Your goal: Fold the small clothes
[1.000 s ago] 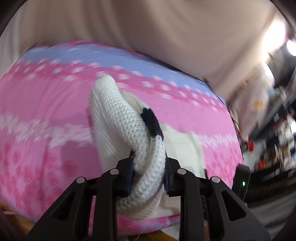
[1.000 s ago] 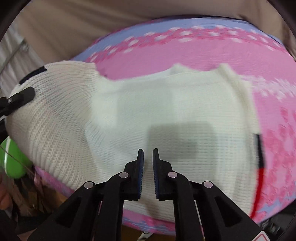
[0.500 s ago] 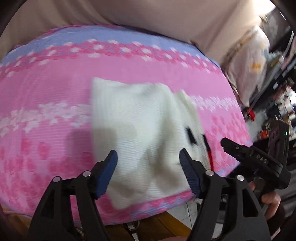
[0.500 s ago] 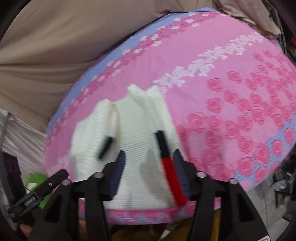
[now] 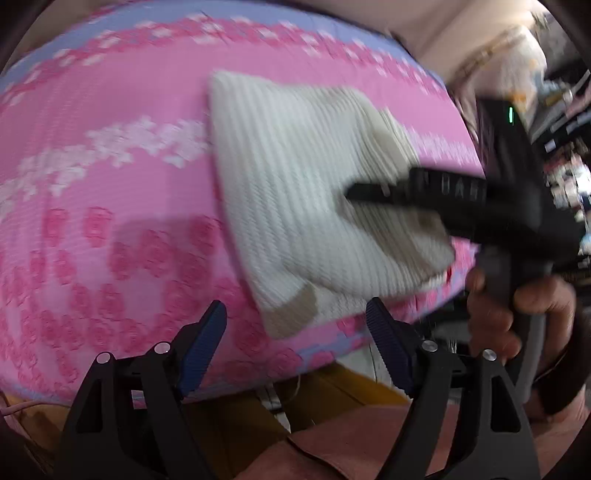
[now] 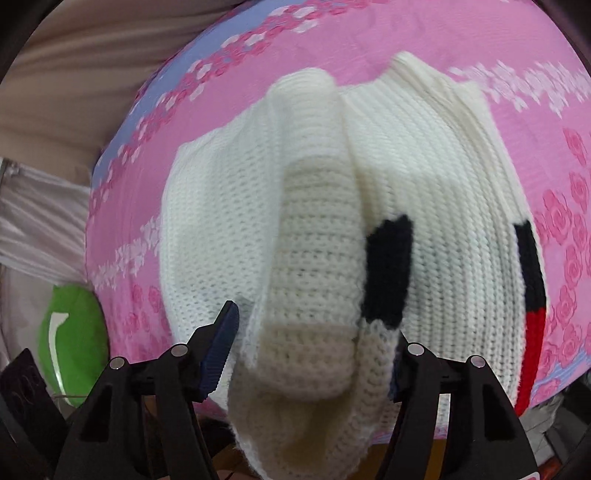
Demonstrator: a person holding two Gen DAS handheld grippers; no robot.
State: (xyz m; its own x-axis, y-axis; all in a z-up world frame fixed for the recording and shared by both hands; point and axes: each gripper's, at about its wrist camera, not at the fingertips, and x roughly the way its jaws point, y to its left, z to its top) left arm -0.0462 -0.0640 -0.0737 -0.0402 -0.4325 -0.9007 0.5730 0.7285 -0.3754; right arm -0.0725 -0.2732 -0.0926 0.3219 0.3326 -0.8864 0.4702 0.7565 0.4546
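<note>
A small white knitted sweater [image 5: 295, 177] with black and red trim lies partly folded on a pink flowered cloth [image 5: 110, 206]. My left gripper [image 5: 297, 343] is open and empty, held just off the cloth's near edge, in front of the sweater. In the right wrist view my right gripper [image 6: 314, 350] is open, its jaws on either side of a white sleeve [image 6: 317, 280] with a black cuff band [image 6: 388, 269] that lies over the sweater body [image 6: 450, 206]. The right gripper also shows in the left wrist view [image 5: 461, 199], reaching over the sweater's right side.
The pink cloth [image 6: 406, 29] covers a raised surface with a lilac border. A green object [image 6: 72, 354] sits left of it below the edge. Beige fabric [image 6: 74, 74] hangs behind. Cluttered shelves [image 5: 561, 110] stand at the right.
My left gripper let go of the sleeve and pulled back to the cloth's near edge. My right gripper opened and has moved onto the folded sleeve, now filling its view.
</note>
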